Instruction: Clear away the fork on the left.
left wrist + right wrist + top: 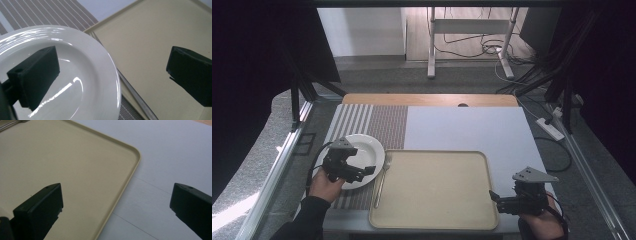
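High view: left gripper [362, 172] hovered over the white plate [362, 145] at the table's left edge, seemingly to grip its rim; fork [382, 177] beside the beige tray [437, 190].
Left gripper view: jaws wide apart, empty, straddling the plate's [100, 62] rim.
Right gripper view: right gripper [117, 207] gaped empty over the tray's [75, 170] corner.

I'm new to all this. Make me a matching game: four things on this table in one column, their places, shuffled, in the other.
Things:
1. plate
2. fork
3. tray
4. right gripper

Places:
A. over the tray's right edge
B. on the striped mat, under the left gripper
C. in the middle at the table's near edge
D. between plate and tray

Pairs: 1-B, 2-D, 3-C, 4-A
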A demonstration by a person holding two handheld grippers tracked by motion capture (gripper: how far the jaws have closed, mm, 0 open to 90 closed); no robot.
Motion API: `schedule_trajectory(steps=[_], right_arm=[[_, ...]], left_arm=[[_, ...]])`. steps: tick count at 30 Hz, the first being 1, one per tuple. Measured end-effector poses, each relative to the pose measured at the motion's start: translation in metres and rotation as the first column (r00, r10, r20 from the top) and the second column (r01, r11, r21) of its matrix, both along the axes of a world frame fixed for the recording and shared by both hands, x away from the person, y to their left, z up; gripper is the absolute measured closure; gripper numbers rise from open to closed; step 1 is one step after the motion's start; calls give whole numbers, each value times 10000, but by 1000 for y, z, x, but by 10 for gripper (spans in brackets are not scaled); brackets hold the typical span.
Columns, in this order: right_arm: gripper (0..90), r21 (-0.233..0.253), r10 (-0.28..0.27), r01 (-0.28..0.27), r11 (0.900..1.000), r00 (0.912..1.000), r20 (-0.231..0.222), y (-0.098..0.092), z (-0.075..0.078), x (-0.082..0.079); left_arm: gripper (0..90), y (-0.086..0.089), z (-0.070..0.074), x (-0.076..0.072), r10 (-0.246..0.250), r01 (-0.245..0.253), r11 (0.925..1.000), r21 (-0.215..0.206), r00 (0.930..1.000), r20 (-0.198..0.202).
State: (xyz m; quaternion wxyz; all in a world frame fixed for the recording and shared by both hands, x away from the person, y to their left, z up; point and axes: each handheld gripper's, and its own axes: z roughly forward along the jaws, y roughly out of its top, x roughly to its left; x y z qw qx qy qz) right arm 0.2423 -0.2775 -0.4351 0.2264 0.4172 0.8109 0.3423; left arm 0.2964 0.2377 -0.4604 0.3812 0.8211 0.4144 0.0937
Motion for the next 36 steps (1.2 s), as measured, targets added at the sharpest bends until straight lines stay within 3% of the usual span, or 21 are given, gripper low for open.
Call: schedule_trajectory(steps=[15, 36], right_arm=[[0, -69, 17, -18, 10000, 10000, -29, 0, 0, 0], [0, -126, 4, -4, 9999, 10000, -8, 1, 0, 0]], left_arm=[[0, 9, 0, -17, 355, -353, 9993, -125, 9993, 135], [0, 26, -3, -39, 725, -726, 9962, -474, 9974, -43]])
